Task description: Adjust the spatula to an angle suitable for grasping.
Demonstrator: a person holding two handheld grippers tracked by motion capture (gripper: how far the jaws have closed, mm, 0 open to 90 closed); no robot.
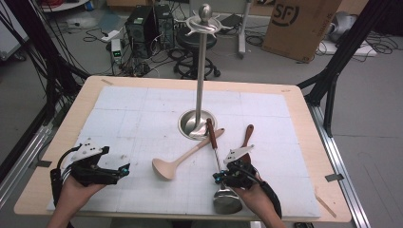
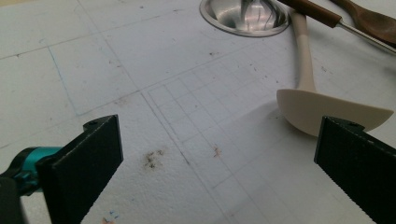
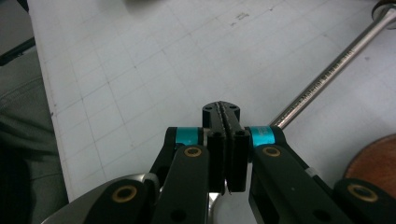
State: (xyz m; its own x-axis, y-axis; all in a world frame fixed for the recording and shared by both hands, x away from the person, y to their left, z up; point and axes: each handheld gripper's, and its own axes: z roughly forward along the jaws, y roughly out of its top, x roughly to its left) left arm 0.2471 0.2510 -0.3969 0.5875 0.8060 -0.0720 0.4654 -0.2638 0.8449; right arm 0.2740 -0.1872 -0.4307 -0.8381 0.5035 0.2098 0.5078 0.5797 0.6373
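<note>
- Left tongs (image 1: pixel 124 170) are released: in the left gripper view the two black jaws stand wide apart over bare white sheet with nothing between them, and the pale ladle's bowl lies just beyond the farther jaw.
- Right tongs (image 1: pixel 216 177) are clenched: in the right gripper view (image 3: pixel 226 112) the jaws are pressed flat together with nothing between them. They sit just above the metal ladle (image 1: pixel 223 190), next to its shaft (image 3: pixel 327 74); I cannot tell whether they touch it.
- Each pair of tongs is carried by a hand: the left hand (image 1: pixel 78 187) at the near left of the table (image 1: pixel 304 137), the right hand (image 1: pixel 252 194) at the near right.
- Metal ladle: its steel bowl lies at the near edge, under the right hand, and its brown-gripped handle runs away up to the stand's base, where the tip rests on the rim.
- Pale ladle (image 1: pixel 183 159): lies on the sheet near the stand's base and toward the left tongs, bowl nearest the person, handle slanting up to the base (image 2: pixel 303 56), passing beneath the metal ladle's handle.
- Wooden spoon (image 1: pixel 246 142): dark brown, lying to the right of the stand's base, its lower end hidden behind the right tongs' grey plate.
- Utensil stand (image 1: pixel 201 71): an upright steel pole with a round dished base (image 2: pixel 243 18) at the middle of the white gridded sheet (image 1: pixel 138 118), and hooks with a ball knob on top.
</note>
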